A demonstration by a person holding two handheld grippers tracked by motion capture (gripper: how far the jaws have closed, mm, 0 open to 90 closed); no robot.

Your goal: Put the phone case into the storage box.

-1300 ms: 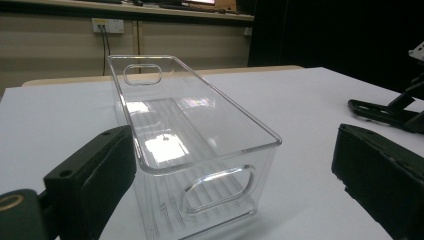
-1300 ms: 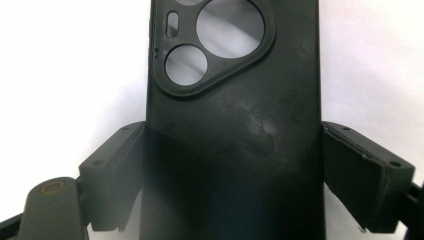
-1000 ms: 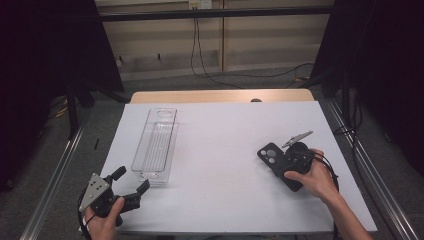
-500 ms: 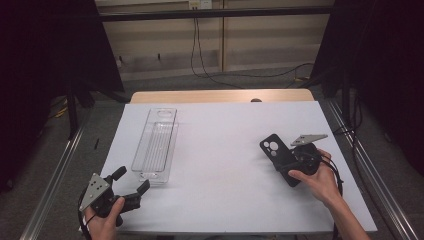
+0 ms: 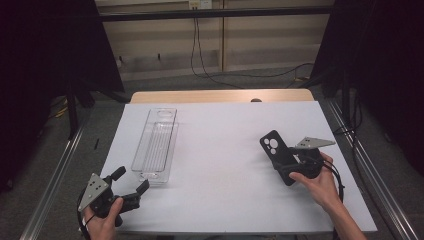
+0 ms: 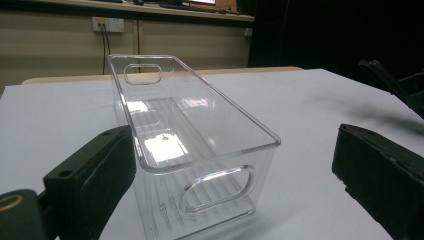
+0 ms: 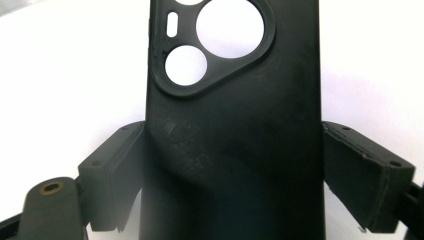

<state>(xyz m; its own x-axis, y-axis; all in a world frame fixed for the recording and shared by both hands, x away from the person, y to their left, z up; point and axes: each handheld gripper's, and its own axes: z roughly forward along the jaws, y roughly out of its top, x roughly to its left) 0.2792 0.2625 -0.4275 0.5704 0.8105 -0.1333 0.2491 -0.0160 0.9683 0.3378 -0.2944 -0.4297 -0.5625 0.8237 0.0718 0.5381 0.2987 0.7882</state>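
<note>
Phone case (image 5: 276, 155) in black, its camera cut-outs facing up, sat pinched across its width between the jaws of our right gripper (image 5: 295, 167) at the right side of the white table (image 5: 225, 150). In the right gripper view the case (image 7: 235, 115) ran up between the two black pads (image 7: 362, 175), each pressed against one long edge, and the soft shell looked slightly buckled under the squeeze. We judged the pick-up done: the case was in hand and seemed to ride just off the table, though we could not be sure of the gap. Well apart, at the left, the clear plastic bin (image 5: 156, 145) stood empty and upright. Our left gripper (image 5: 127, 186) waited just short of the bin's near end, its jaws spread wide with nothing between them; the left gripper view showed the bin (image 6: 195, 145) close ahead, between the two jaws but untouched by either. What remained, as we read it, was the carry across the table and the drop into the bin.
</note>
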